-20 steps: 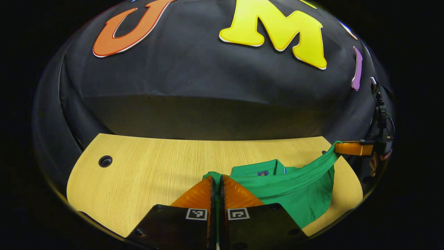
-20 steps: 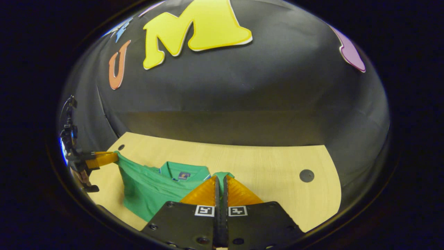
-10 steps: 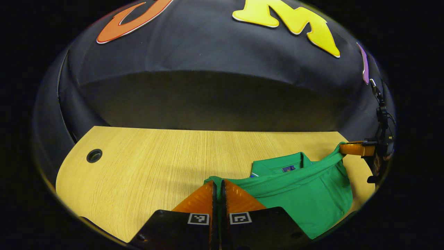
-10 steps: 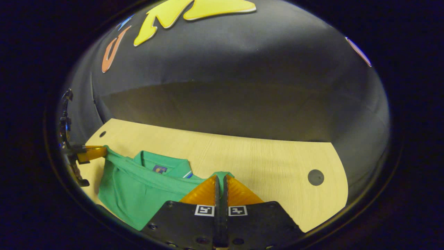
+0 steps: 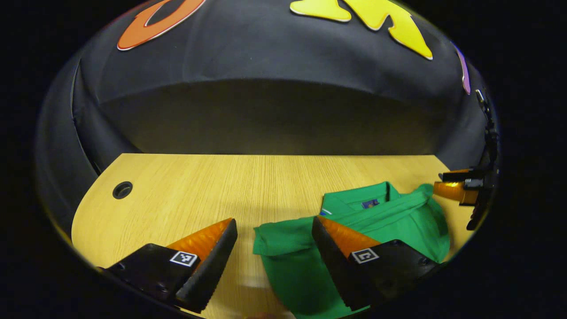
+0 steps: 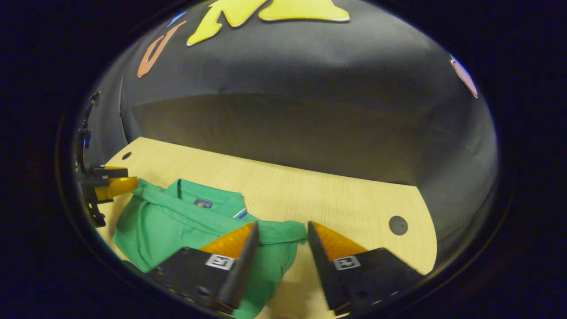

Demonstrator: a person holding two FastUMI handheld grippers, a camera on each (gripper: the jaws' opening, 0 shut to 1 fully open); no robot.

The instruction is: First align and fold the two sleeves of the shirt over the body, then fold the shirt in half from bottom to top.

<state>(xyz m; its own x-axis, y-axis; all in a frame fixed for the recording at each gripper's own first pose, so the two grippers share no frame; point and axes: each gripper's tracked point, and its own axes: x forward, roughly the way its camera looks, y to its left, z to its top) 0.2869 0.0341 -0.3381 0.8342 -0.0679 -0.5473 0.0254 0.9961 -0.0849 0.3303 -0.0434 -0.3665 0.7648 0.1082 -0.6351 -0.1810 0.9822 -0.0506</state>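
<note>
A green polo shirt (image 5: 398,221) lies folded on the wooden table (image 5: 199,186), its bottom hem laid up just below the collar (image 5: 367,201). My left gripper (image 5: 273,221) is open low over the table, with the hem's left corner lying loose between its fingers. My right gripper (image 6: 282,224) is open too, and the hem's right corner (image 6: 288,230) rests between its fingers. The shirt (image 6: 164,221) spreads to the left in the right gripper view. Each view catches the other gripper at the shirt's far corner, the right gripper (image 5: 458,186) and the left gripper (image 6: 110,179), both with jaws apart.
The table has a round cable hole (image 5: 122,189) at its left and another cable hole (image 6: 398,225) at its right. Black cloth hangs behind the table's far edge. Bare wood stretches beyond the collar.
Both grippers were shut on the hem's corners and have opened. The hem has dropped onto the shirt below the collar, and both grippers sit lower over the table.
</note>
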